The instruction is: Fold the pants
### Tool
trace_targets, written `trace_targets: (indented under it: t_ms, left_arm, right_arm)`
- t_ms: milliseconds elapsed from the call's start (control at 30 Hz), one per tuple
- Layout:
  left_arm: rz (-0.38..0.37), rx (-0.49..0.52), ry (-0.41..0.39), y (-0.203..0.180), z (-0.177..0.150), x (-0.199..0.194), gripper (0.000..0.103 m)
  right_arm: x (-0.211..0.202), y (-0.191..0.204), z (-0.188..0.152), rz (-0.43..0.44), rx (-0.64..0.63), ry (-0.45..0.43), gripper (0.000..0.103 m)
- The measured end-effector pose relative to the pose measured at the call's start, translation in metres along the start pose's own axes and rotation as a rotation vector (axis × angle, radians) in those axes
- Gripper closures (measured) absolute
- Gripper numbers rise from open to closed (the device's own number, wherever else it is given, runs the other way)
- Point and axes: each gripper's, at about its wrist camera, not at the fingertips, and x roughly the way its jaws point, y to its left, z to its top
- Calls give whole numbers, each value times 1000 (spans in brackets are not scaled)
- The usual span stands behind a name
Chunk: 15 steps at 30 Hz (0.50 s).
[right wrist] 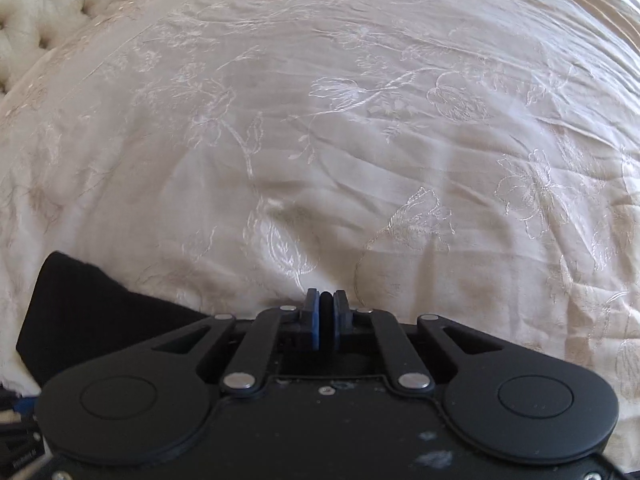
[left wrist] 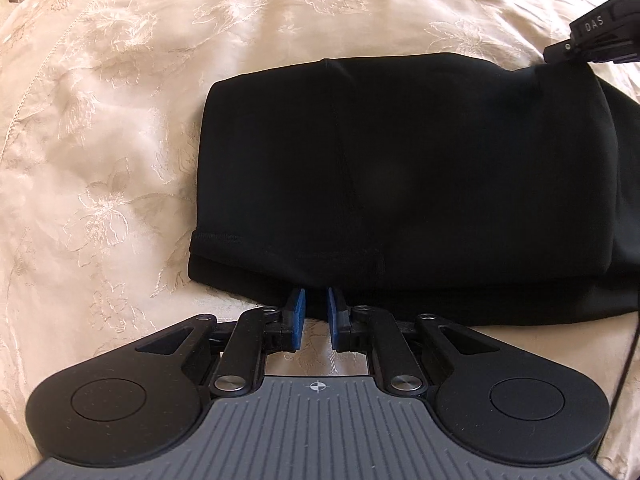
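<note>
The black pants [left wrist: 400, 168] lie folded into a compact rectangle on the cream embroidered bedspread [left wrist: 100, 160]. My left gripper [left wrist: 316, 300] points down at the pants' near edge. Its blue pads stand a narrow gap apart, with black cloth between their tips. At the pants' far right corner a black finger [left wrist: 568, 46] of the right gripper touches the cloth. In the right wrist view, my right gripper [right wrist: 327, 300] is shut on a strip of black cloth. The rest of the pants [right wrist: 80, 312] trails off to the lower left.
The bedspread [right wrist: 360, 140] stretches wide beyond the pants, wrinkled and soft. A tufted cream headboard [right wrist: 40, 12] stands at the far left. A thin black cable [left wrist: 628, 360] hangs at the right edge of the left wrist view.
</note>
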Motion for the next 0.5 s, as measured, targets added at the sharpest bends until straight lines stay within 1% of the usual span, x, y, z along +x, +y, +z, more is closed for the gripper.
trace_targets:
  t_ms: [67, 167, 267, 300, 333, 400, 500]
  left_arm:
    - [-7, -18, -2, 3, 1, -4, 91]
    - [-41, -76, -18, 9, 2, -15, 91]
    - [-39, -95, -51, 16, 3, -25, 91]
    - [-36, -93, -62, 16, 3, -28, 91]
    - [-34, -90, -70, 17, 4, -31, 91]
    - [-31, -76, -72, 17, 7, -33, 91]
    - [-23, -62, -72, 16, 9, -32, 90]
  right_arm:
    - [8, 0, 4, -2, 15, 15, 94]
    - [-1, 0, 2, -18, 12, -23, 82]
    - [-34, -3, -4, -28, 22, -105, 81]
    - [-47, -3, -9, -14, 14, -124, 78]
    - [-60, -3, -16, 11, 5, -133, 78]
    - [-80, 0, -35, 56, -11, -131, 78]
    - [-96, 12, -73, 94, -53, -63, 78]
